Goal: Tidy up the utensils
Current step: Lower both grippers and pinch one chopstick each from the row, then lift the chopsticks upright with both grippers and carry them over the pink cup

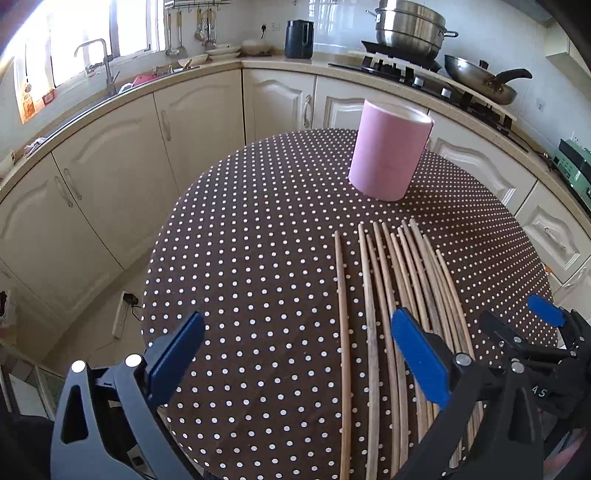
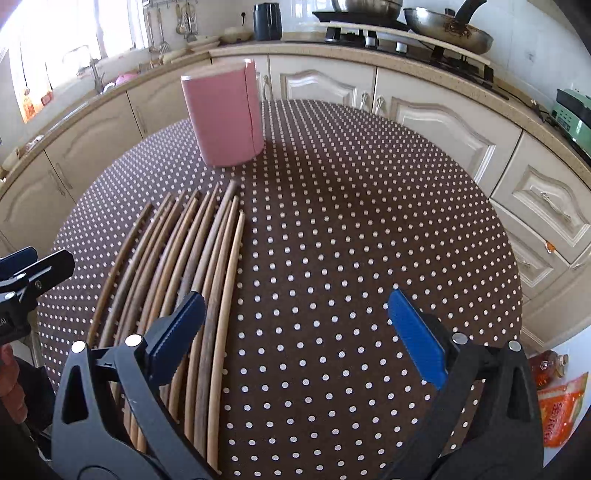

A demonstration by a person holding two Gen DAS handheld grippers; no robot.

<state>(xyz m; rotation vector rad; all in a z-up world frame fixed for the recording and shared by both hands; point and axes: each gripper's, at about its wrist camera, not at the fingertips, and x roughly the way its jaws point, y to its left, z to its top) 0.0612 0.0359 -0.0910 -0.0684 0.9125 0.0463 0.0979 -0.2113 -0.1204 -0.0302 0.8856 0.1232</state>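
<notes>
Several wooden chopsticks point(image 1: 384, 295) lie side by side on a round table with a brown polka-dot cloth point(image 1: 258, 258). A pink cylindrical holder point(image 1: 388, 155) stands upright beyond their far tips. My left gripper point(image 1: 295, 347) hangs open over the cloth, its right finger above the chopsticks. In the right wrist view the chopsticks point(image 2: 195, 266) lie at the left, the holder point(image 2: 223, 118) behind them. My right gripper point(image 2: 295, 332) is open and holds nothing, its left finger over the rightmost chopsticks. The right gripper also shows at the left wrist view's right edge.
Cream kitchen cabinets point(image 1: 122, 155) curve around the far side of the table. On the counter are a sink with a tap point(image 1: 99, 62), a stove with a steel pot point(image 1: 410, 29) and a wok point(image 1: 480, 79). An orange bag point(image 2: 561, 410) lies on the floor at the right.
</notes>
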